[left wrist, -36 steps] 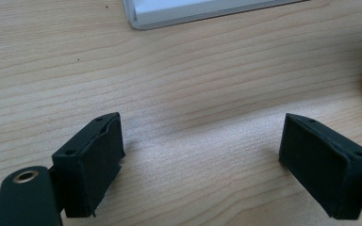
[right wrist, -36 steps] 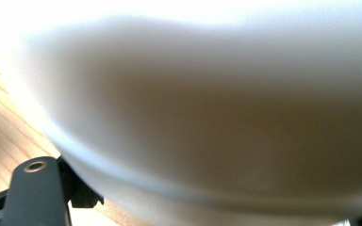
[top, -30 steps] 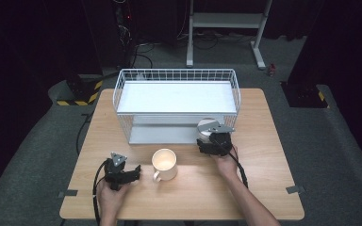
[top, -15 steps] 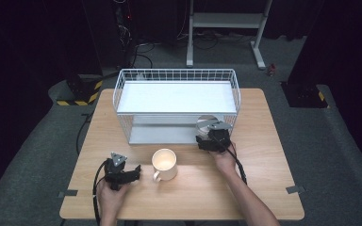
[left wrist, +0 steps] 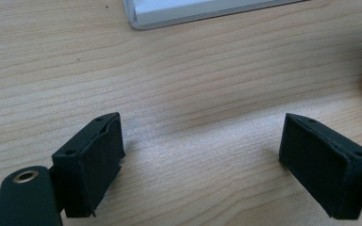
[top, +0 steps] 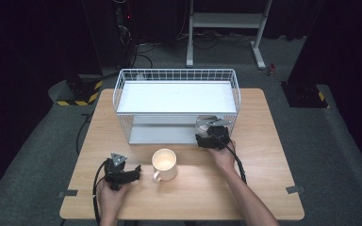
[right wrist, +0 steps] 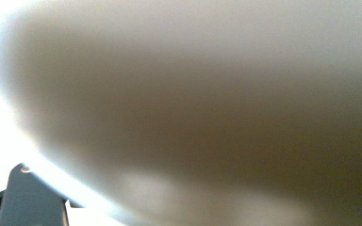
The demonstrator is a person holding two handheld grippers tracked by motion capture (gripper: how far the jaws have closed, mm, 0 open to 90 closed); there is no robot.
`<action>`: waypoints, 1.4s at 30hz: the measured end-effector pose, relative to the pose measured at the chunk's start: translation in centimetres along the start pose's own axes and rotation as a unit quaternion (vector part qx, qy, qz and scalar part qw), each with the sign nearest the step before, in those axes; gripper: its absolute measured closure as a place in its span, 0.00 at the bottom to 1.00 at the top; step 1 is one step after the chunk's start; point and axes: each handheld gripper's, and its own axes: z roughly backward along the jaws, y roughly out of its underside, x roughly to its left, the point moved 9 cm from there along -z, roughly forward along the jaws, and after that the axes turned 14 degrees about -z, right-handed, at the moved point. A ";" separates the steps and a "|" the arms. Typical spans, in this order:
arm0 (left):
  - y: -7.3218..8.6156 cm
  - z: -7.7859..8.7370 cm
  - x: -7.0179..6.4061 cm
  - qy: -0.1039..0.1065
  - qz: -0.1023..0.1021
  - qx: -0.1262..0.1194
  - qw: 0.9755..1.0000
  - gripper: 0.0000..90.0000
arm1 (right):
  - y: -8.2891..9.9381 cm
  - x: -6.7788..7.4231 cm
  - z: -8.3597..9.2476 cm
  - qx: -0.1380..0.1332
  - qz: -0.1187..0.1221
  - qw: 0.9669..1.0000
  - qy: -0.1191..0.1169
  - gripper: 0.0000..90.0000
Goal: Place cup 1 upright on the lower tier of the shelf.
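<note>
dish: we read a round pale-grey dish (top: 204, 121) just right of frame centre in the high view, at the front right corner of the wire rack's lower level; in the right gripper view it is a blurred pale curve (right wrist: 193, 117) very close to the lens.
right hand-held gripper: (top: 207, 132) is pushed up against the dish from below in the frame; its jaws have just been opening. We cannot tell whether it is grasping the dish or has let go, nor whether the dish sits between the jaws.
why there: we judge the hand is low and level so that the dish can pass under the upper shelf.
rack: white wire rack (top: 176, 75) in mid frame, white shelf (top: 176, 96) on top, its open front facing the person, which is the side for reaching in.
mug: cream mug (top: 165, 164), upright below the rack, handle toward lower left, apart from both grippers.
left hand-held gripper: (top: 134, 173) in the lower left, released, jaws wide with nothing between them (left wrist: 202, 155), over bare wood and pointing at the mug; we judge it is parked and ready for the mug.
desk: wooden desk (top: 264, 155) carries all of it.
</note>
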 end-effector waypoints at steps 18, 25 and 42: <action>0.0 0.0 0.0 0.001 0.000 0.000 1.000 0.16 | 1.3 -0.1 1.1 0.013 -0.006 1.000 0.022 0.22; 0.0 0.0 0.0 -0.001 0.001 -0.001 1.000 0.16 | 1.6 -0.1 1.2 0.007 -0.019 1.000 0.024 0.23; 0.0 0.0 0.0 0.000 0.001 -0.001 1.000 0.16 | 1.9 -0.5 0.9 -0.001 -0.022 0.999 0.025 0.28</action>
